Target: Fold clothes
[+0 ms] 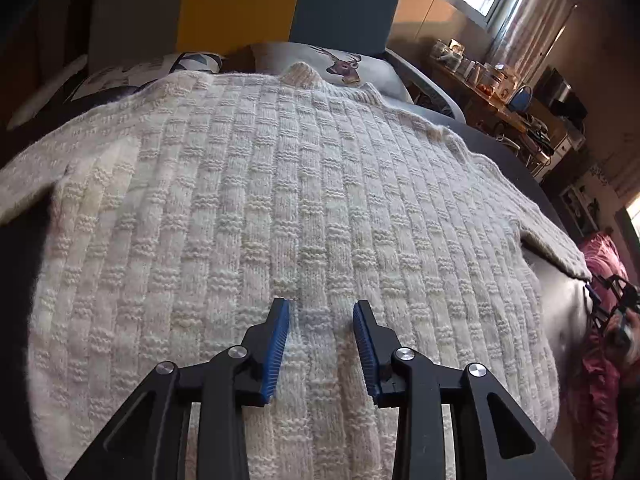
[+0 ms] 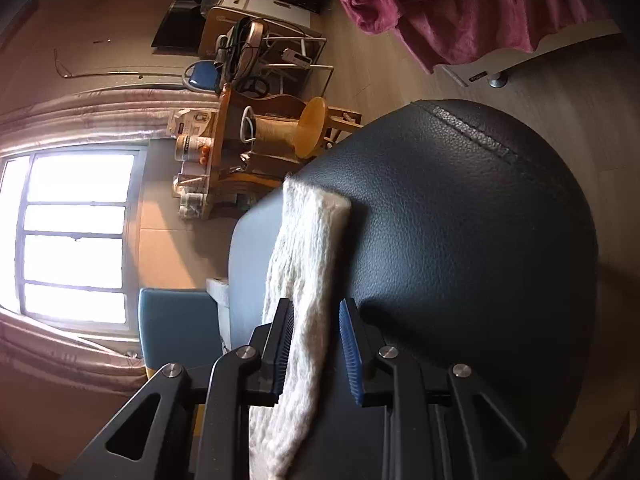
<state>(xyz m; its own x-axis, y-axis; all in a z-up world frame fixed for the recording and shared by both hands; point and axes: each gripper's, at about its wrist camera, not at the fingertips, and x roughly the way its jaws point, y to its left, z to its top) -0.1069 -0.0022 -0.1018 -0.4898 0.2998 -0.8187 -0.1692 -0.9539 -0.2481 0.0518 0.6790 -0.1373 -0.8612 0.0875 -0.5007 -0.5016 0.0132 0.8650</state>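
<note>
The cream cable-knit sweater [image 1: 280, 200] is lying spread flat, back up, across a dark leather sofa seat [image 2: 460, 220], its collar pointing toward the deer-print cushion [image 1: 344, 66] at the far end. The left tool [image 1: 321, 308] is hovering over the lower middle of the sweater, its blue-padded jaws standing apart with nothing between them. The right tool [image 2: 316, 308] is straddling one sleeve [image 2: 304, 248], which is running between the pads along the seat edge; the left pad is touching the knit, the right pad is standing clear, so the jaws are parted. A pink garment [image 2: 460, 4] is hanging nearby.
</note>
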